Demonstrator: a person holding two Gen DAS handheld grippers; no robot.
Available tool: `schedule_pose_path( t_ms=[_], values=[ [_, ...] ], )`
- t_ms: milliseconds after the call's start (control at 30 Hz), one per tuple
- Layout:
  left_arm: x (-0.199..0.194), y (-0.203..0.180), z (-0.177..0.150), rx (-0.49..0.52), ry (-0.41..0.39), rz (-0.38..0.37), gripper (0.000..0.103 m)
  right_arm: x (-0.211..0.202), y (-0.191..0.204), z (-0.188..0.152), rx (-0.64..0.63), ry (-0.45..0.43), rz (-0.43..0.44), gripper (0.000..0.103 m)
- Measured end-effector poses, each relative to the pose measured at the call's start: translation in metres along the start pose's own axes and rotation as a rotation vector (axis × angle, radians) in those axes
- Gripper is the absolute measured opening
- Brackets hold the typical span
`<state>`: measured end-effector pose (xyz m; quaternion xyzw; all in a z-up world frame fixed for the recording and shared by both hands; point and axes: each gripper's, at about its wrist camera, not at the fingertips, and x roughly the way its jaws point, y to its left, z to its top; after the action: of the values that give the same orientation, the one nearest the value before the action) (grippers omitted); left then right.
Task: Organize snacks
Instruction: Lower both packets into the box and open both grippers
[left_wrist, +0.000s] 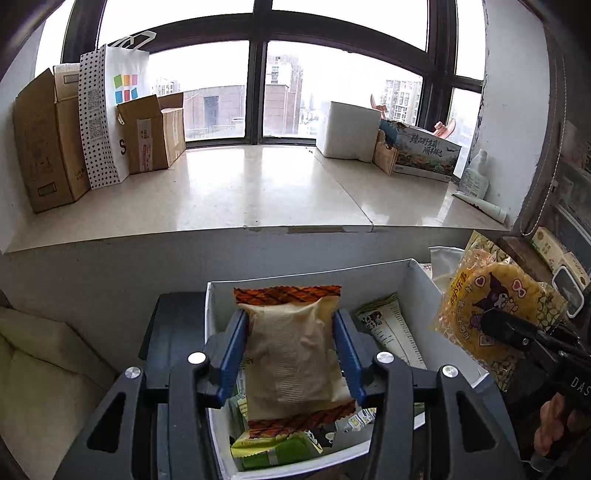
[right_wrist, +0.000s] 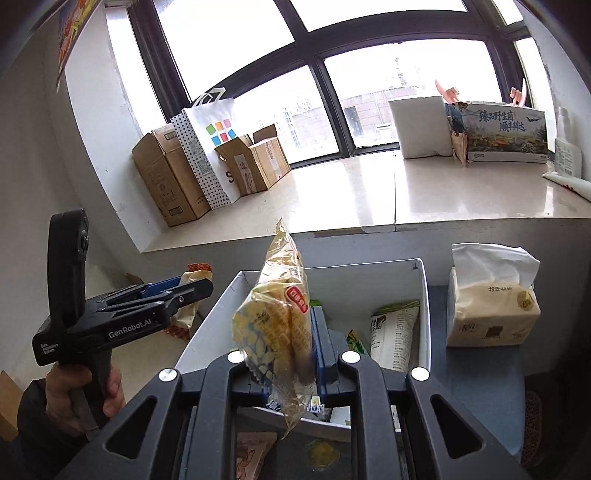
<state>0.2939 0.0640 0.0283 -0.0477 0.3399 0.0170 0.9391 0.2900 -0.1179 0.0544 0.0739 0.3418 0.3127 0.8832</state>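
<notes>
My left gripper (left_wrist: 291, 343) is shut on a beige snack packet with orange plaid ends (left_wrist: 293, 354), held over the white box (left_wrist: 421, 273). The box holds a white-green packet (left_wrist: 391, 328) and green packets (left_wrist: 273, 446). My right gripper (right_wrist: 291, 350) is shut on a yellow rice-cracker pack (right_wrist: 275, 321), held above the box's (right_wrist: 423, 291) near edge. That pack shows in the left wrist view (left_wrist: 495, 314) at the right of the box, with the right gripper (left_wrist: 506, 328) on it. The left gripper (right_wrist: 184, 291) and its beige packet (right_wrist: 194, 277) show left of the box.
A tissue pack (right_wrist: 491, 306) lies right of the box on a blue surface. The windowsill (left_wrist: 258, 184) behind holds cardboard boxes (left_wrist: 48, 144), a white paper bag (left_wrist: 110, 110), a white foam box (left_wrist: 349, 131) and a printed carton (left_wrist: 424, 151). A cream cushion (left_wrist: 40, 369) lies at left.
</notes>
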Motion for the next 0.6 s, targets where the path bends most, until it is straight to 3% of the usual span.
schedule_pose_path(
  t_ms=[33, 67, 100, 133, 167, 267, 367, 600],
  values=[
    [0.009, 0.001, 0.000, 0.009, -0.002, 0.013, 0.075, 0.011, -0.003, 0.005, 0.004, 0.001, -0.012, 0.022],
    [0.018, 0.002, 0.000, 0.012, 0.014, 0.034, 0.103, 0.021, -0.006, 0.010, 0.006, 0.007, -0.029, 0.031],
    [0.024, 0.005, -0.002, 0.008, 0.029, 0.044, 0.103, 0.032, -0.009, 0.014, 0.012, 0.030, -0.063, 0.072],
    [0.028, 0.006, -0.005, 0.010, 0.044, 0.041, 0.103, 0.041, -0.012, 0.016, 0.024, 0.056, -0.109, 0.103],
    [0.028, 0.006, -0.009, 0.018, 0.049, 0.037, 0.103, 0.044, -0.015, 0.017, 0.038, 0.053, -0.136, 0.103],
    [0.021, 0.006, -0.019, 0.054, 0.025, 0.053, 0.103, 0.037, -0.020, 0.012, 0.068, 0.014, -0.069, 0.103],
    [0.017, 0.011, -0.027, 0.042, 0.035, 0.058, 0.103, 0.032, -0.021, 0.006, 0.074, 0.013, -0.082, 0.103],
    [-0.007, 0.009, -0.038, 0.040, 0.044, -0.017, 0.103, 0.007, -0.018, 0.000, 0.065, -0.014, -0.084, 0.103]
  ],
)
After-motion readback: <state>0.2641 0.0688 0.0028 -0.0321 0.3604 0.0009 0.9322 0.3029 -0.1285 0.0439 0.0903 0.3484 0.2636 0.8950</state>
